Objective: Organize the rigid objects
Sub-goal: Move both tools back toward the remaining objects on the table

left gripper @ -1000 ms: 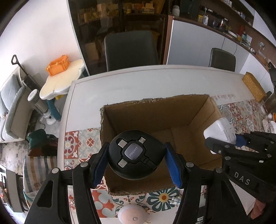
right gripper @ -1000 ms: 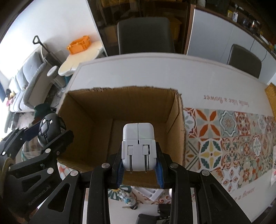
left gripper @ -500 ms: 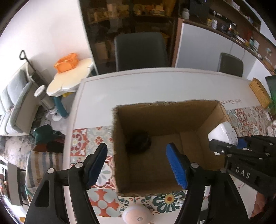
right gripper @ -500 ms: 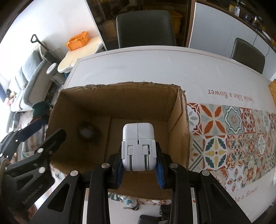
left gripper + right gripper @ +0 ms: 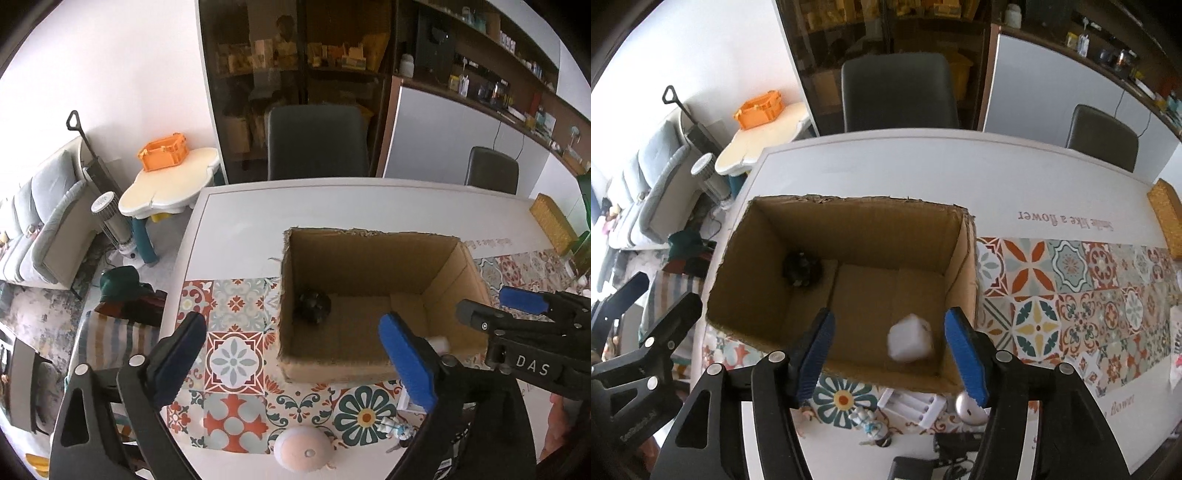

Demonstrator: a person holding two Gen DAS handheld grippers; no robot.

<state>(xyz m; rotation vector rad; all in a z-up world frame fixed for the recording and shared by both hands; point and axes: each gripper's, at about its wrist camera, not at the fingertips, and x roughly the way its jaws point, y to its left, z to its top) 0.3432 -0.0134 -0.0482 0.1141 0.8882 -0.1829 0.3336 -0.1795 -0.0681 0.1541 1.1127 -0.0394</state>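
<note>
An open cardboard box (image 5: 369, 233) (image 5: 857, 201) stands on the table. A black round adapter (image 5: 313, 306) (image 5: 802, 267) lies on the box floor in its far left corner. A white charger cube (image 5: 910, 338) appears blurred, loose over the box's near right corner; in the left wrist view only a sliver of the charger (image 5: 437, 343) shows. My right gripper (image 5: 892, 347) (image 5: 498, 308) hovers above it with jaws opening, pads clear of the cube. My left gripper (image 5: 295, 354) (image 5: 657, 301) is at the box's near left side, jaws opening wide, nothing between them.
Near the box's front wall lie a pink round object (image 5: 303, 448), a white battery case (image 5: 912, 406), a small figurine (image 5: 868, 424) and a silver round piece (image 5: 967, 410). A tiled mat (image 5: 1071, 295) covers the table's right. A woven box (image 5: 1167, 218) sits at the far right edge.
The left gripper opened and the black adapter dropped into the box; that gripper then drew back and left. The right gripper has just opened and the white charger has left its pads.
</note>
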